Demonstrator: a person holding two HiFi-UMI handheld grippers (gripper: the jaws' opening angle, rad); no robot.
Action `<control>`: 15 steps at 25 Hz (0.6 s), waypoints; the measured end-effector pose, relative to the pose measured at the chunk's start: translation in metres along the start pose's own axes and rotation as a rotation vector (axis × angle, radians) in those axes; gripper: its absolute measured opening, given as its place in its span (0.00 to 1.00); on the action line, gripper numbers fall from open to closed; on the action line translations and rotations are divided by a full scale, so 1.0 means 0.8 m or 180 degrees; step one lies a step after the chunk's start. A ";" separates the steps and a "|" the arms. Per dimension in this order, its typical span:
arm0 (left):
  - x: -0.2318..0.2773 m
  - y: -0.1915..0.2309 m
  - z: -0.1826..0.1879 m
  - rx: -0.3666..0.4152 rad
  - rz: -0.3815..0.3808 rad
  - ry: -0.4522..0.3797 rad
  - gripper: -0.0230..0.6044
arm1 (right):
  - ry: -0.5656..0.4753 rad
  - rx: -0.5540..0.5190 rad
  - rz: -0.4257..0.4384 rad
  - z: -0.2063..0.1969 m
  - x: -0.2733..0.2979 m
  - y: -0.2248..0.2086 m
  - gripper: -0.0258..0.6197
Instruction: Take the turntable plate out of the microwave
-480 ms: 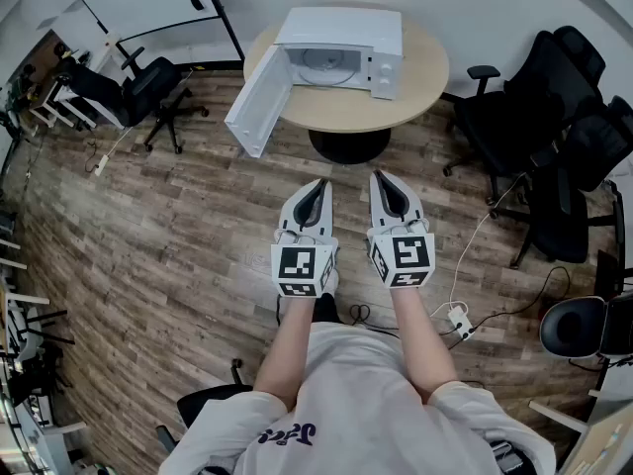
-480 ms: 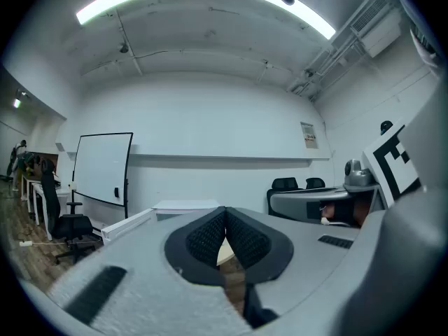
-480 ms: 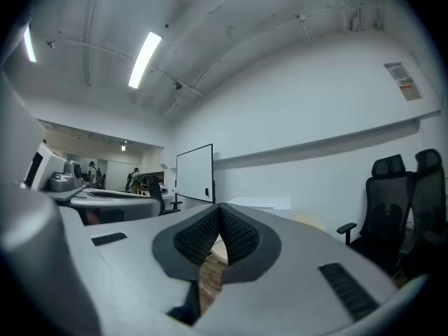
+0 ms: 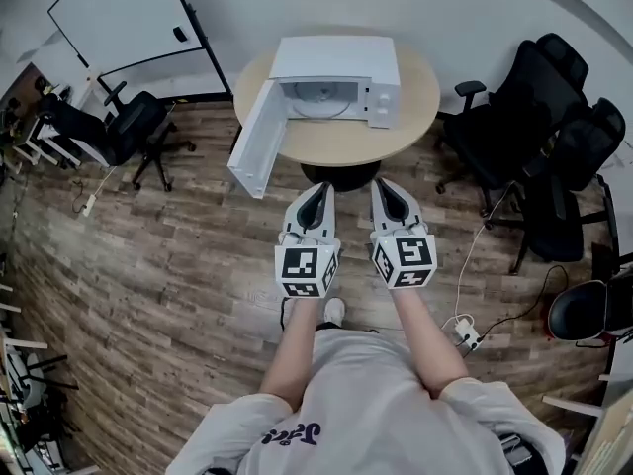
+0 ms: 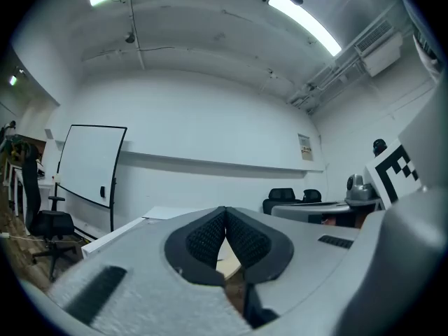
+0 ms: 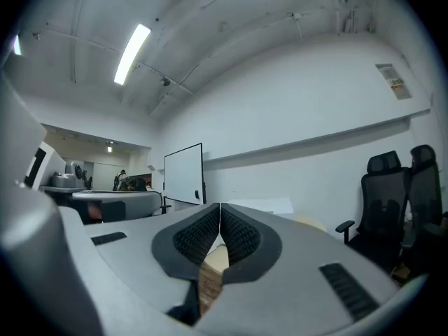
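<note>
A white microwave [image 4: 341, 79] stands on a round wooden table [image 4: 415, 107] ahead of me, its door [image 4: 255, 146] swung open to the left. Inside lies the glass turntable plate [image 4: 318, 94]. My left gripper [image 4: 316, 192] and right gripper [image 4: 388, 190] are held side by side, level, short of the table's near edge, both shut with nothing between the pads. In the left gripper view the left gripper [image 5: 225, 212] has its pads touching; the right gripper [image 6: 220, 208] looks the same in its own view.
Black office chairs [image 4: 539, 137] crowd the right side. Another chair [image 4: 124, 127] and a whiteboard [image 4: 119, 18] stand at the left. A power strip [image 4: 467, 336] with cables lies on the wooden floor at the right.
The microwave and table have come a little nearer in the head view. Both grippers stay shut, side by side.
</note>
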State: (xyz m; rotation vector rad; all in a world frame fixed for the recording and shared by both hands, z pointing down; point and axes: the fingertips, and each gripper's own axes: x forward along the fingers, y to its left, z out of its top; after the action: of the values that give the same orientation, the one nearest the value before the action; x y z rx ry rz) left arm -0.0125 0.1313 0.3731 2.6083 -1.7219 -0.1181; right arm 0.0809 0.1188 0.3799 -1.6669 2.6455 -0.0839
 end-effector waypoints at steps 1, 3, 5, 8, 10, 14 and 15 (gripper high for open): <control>0.007 0.008 0.002 0.0003 -0.0035 -0.0012 0.06 | -0.0018 -0.0020 0.0001 0.003 0.013 0.003 0.07; 0.020 0.026 0.002 0.0002 -0.0095 -0.0013 0.06 | -0.0052 -0.0072 0.0002 0.008 0.039 0.011 0.07; 0.032 0.047 -0.001 -0.0008 -0.0133 0.0005 0.06 | -0.0081 -0.0088 0.0018 0.010 0.069 0.022 0.07; 0.043 0.080 -0.007 -0.0055 -0.0120 0.0014 0.06 | -0.0073 -0.0069 0.0075 0.005 0.108 0.041 0.07; 0.050 0.104 -0.015 -0.0110 -0.0082 0.0035 0.06 | -0.0026 -0.0063 0.0125 -0.005 0.130 0.056 0.07; 0.070 0.135 -0.034 -0.0205 -0.0048 0.0140 0.06 | 0.0124 -0.0075 0.0221 -0.027 0.164 0.068 0.07; 0.076 0.138 -0.038 -0.0215 -0.0048 0.0156 0.06 | 0.0152 -0.0058 0.0219 -0.033 0.171 0.065 0.07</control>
State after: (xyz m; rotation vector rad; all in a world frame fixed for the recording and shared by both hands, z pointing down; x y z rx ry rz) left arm -0.0880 0.0308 0.4062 2.5546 -1.6531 -0.1096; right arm -0.0263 0.0185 0.4059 -1.5970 2.7438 -0.1003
